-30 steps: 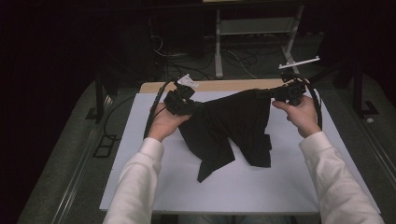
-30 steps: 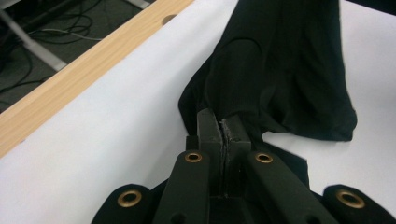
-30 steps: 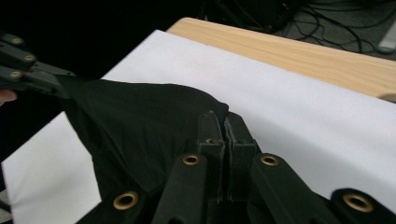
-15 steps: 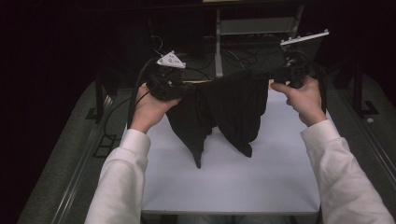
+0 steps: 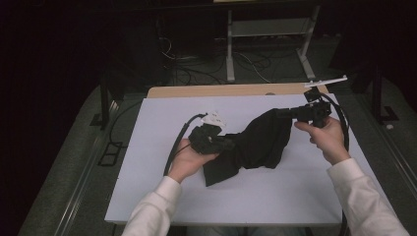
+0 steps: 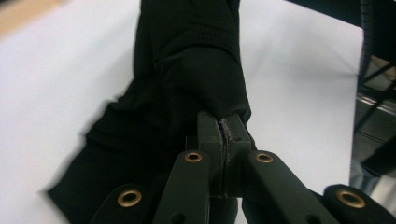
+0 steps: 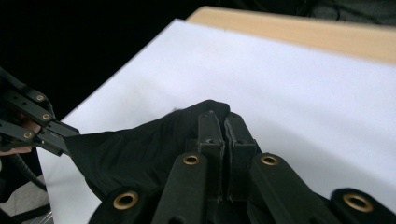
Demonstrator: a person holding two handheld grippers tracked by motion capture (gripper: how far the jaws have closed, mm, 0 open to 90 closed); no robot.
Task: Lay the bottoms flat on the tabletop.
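Both tongs, left and right, clench the black cloth, hiding their tips.

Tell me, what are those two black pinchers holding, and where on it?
Both hold the black cloth. The left gripper pinches a bunched edge at one end; the right gripper pinches the edge at the other end.

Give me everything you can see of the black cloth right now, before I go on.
The black cloth is a dark, soft, matte fabric piece, crumpled and bunched, with a stitched hem or band visible in the left gripper view. It stretches between the left gripper and the right gripper, each with jaws shut on an edge. Its right end is lifted; its lower left part droops onto the white table top. What garment it is cannot be told.
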